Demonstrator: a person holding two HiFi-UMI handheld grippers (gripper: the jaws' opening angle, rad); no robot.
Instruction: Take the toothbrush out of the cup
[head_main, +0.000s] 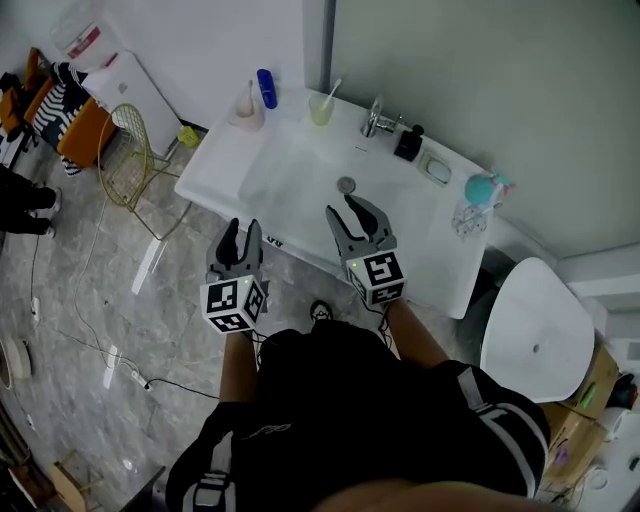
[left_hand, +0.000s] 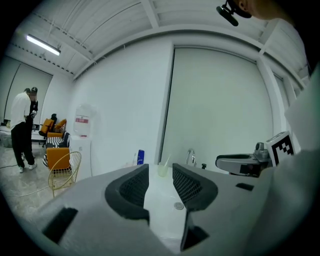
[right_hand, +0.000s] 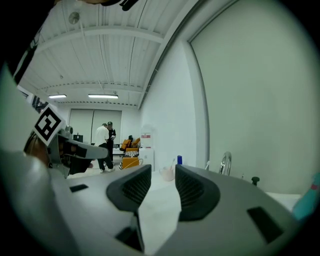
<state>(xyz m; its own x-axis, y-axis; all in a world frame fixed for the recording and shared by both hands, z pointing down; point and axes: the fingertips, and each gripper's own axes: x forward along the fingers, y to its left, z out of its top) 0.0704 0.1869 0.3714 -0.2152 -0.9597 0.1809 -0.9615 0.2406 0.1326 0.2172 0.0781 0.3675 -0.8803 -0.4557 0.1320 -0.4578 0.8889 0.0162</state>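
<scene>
- Left tool (head_main: 243, 232) and right tool (head_main: 347, 215): jaws wide, empty, at the counter's (head_main: 222, 160) front edge.
- Toothbrush (head_main: 332, 90) leans in the pale cup (head_main: 321, 110) at the back, near the faucet (head_main: 375, 118), well apart from both tools.
- Our judgement: steady the cup, pinch the handle above the rim, and lift along its lean.

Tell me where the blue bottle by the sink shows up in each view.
Head view: blue bottle at the top, on the back ledge of the sink.
Left gripper view: bottle left of centre, just above the left-hand jaw.
Right gripper view: bottle near centre, just above the right-hand jaw.
Shared landmark: the chrome faucet, right of the bottle in every view.
</scene>
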